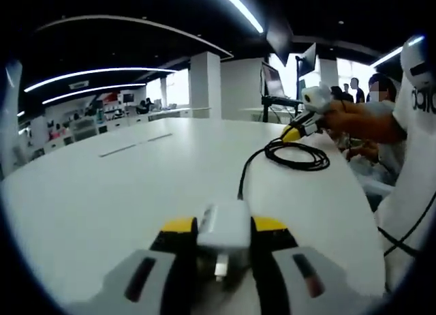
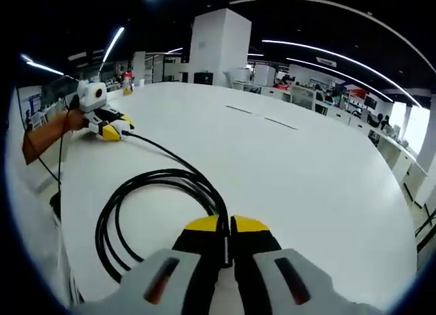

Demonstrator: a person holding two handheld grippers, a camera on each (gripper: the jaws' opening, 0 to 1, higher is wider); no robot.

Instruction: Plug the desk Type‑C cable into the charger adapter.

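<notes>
My left gripper (image 1: 224, 232) is shut on a white charger adapter (image 1: 225, 221) just above the white table (image 1: 122, 192). A black cable (image 1: 298, 155) lies coiled on the table ahead, and one strand runs back to the adapter's far side, where its end is hidden. My right gripper (image 1: 300, 129) pinches the cable at the coil's far edge. In the right gripper view, its yellow-tipped jaws (image 2: 227, 228) are shut on the black cable (image 2: 146, 185) beside the loop. From there a strand leads to the left gripper (image 2: 111, 128) at far left.
The table (image 2: 300, 172) is large, white and rounded, with bare surface around the coil. A person's arm (image 1: 368, 124) and white shirt stand at its right edge. Monitors (image 1: 276, 83), desks and a pillar (image 2: 218, 46) fill the office behind.
</notes>
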